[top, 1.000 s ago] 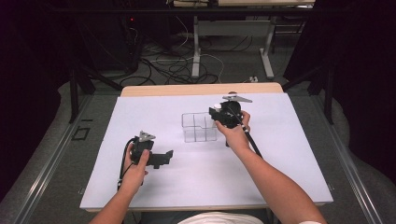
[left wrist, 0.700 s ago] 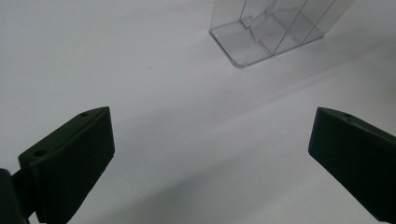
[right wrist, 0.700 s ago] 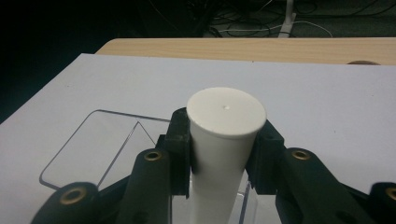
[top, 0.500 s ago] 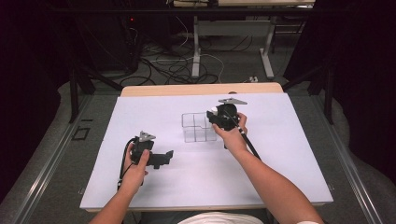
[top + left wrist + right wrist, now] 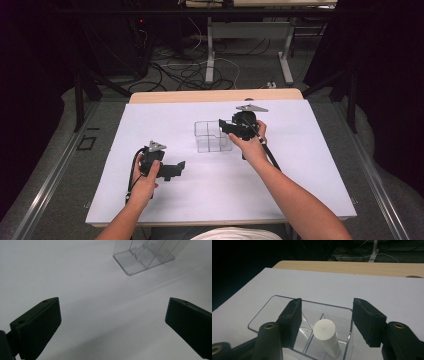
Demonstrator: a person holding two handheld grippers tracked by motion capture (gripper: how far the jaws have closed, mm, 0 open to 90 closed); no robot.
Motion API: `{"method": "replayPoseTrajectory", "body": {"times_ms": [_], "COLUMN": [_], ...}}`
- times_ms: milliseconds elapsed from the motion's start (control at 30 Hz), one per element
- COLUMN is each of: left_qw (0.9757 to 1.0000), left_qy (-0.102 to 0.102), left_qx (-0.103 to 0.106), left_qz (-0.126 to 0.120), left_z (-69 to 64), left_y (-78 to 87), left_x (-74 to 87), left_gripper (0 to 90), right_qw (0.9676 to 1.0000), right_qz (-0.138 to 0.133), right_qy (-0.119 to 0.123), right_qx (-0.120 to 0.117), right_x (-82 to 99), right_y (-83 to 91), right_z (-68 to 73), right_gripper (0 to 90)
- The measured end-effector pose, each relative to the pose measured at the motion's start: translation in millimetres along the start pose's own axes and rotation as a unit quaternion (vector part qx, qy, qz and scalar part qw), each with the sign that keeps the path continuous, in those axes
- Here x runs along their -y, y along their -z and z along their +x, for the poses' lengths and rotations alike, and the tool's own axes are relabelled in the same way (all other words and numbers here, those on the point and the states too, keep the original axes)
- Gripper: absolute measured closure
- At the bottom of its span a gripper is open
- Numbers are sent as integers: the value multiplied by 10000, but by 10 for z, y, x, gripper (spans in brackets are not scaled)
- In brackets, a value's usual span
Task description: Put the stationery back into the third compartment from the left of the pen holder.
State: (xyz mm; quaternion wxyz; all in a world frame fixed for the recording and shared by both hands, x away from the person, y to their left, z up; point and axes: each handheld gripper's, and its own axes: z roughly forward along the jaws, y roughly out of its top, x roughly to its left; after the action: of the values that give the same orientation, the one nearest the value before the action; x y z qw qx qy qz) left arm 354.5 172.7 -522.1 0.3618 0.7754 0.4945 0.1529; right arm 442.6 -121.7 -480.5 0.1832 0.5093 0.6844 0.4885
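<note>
White sheet (image 5: 165,200) covers nearly the whole table (image 5: 215,95) in the high view, with a strip of bare wood along the far edge; near the middle of that frame stands the clear divided box (image 5: 212,136), and in my right gripper view its near rim and partitions sit low and central.

My right gripper (image 5: 227,129) hangs at the box's right side in the high view, tips reaching in over it; in the right gripper view (image 5: 325,322) its jaws have just been opening, and the white tube (image 5: 327,338) stands between them, touched by neither pad, so I read it as let go and resting in a compartment at the near side of the box. Its long axis runs nearly upright, leaning a little toward the bottom of that frame, flat end up; it lies straight below and between the tongs, so I judge the coming move to be a clean lift away that must not nudge the tube or the box wall.

My left gripper (image 5: 176,171) waits at lower left of the high view, well apart from the box; in the left gripper view (image 5: 112,322) its jaws stand wide with nothing between them, the box (image 5: 145,257) at the upper right; the right hand (image 5: 250,145) is clearly nearer.
</note>
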Motion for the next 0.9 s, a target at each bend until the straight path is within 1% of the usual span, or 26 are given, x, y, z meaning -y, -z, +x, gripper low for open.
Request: {"method": "replayPoseTrajectory", "body": {"times_ms": [33, 67, 100, 167, 200, 233, 267, 367, 400, 433, 467, 500, 533, 633, 667, 700, 767, 833, 900], "left_qw": [10000, 10000, 10000, 10000, 10000, 10000, 10000, 10000, 10000, 10000, 9999, 9999, 9999, 9999, 9999, 9999, 9999, 9998, 9998], "left_qy": [4, 3, 3, 46, 1, -12, 25, 56, 16, 61, 98, 117, 92, 125, 141, 108, 97, 155, 139], "left_qx": [-2, -2, -2, 5, -13, -23, -12, -57, -62, -55, -53, -64, -77, -81, -82, -99, -100, -103, -125], "left_qz": [5, 4, 8, -4, 51, 30, -19, -15, 19, 26, -30, -28, -24, -29, -38, -27, -23, -44, -48], "left_z": [1, 2, 4, 6, 15, 19, 18, 26, 37, 35, 34, 36, 43, 51, 53, 60, 69, 68, 77], "left_y": [0, -1, -3, -7, 0, -2, -8, -5, 0, 1, -7, -5, -2, 2, 2, 6, 8, 5, 7], "left_x": [0, 0, 0, 3, 0, 0, 2, 4, 3, 2, 5, 6, 5, 4, 4, 2, 3, 3, 2], "left_gripper": [4, 4, 4, 4, 4, 4, 4, 4, 4, 4, 4, 4, 4, 4, 4, 4, 4, 4, 4], "right_qw": [10000, 10000, 9999, 9999, 9999, 9998, 9997, 9991, 9989, 9989, 9988, 9987, 9986, 9986, 9986, 9984, 9981, 9982, 9982], "right_qz": [-24, -10, -27, 28, 59, 84, 117, 195, 229, 246, 235, 214, 217, 266, 246, 209, 214, 143, 152], "right_qy": [42, 35, 107, 86, 136, 172, 227, 373, 395, 384, 432, 463, 481, 439, 466, 520, 583, 571, 557], "right_qx": [12, 9, -6, -55, -49, -60, -65, -64, -81, -87, -68, -70, -84, -135, -109, -45, 30, 73, 130], "right_x": [4, 10, 16, 26, 30, 33, 33, 27, 24, 26, 30, 37, 45, 73, 83, 93, 114, 147, 175], "right_y": [10, 26, 36, 64, 81, 97, 117, 176, 203, 228, 252, 274, 297, 362, 384, 411, 463, 510, 552], "right_z": [-1, 6, -4, 3, -5, -8, -14, -24, -29, -29, -40, -50, -62, -107, -125, -144, -185, -240, -305], "right_gripper": [386, 371, 348, 308, 293, 274, 254, 205, 195, 182, 173, 166, 164, 157, 151, 152, 145, 143, 128]}}
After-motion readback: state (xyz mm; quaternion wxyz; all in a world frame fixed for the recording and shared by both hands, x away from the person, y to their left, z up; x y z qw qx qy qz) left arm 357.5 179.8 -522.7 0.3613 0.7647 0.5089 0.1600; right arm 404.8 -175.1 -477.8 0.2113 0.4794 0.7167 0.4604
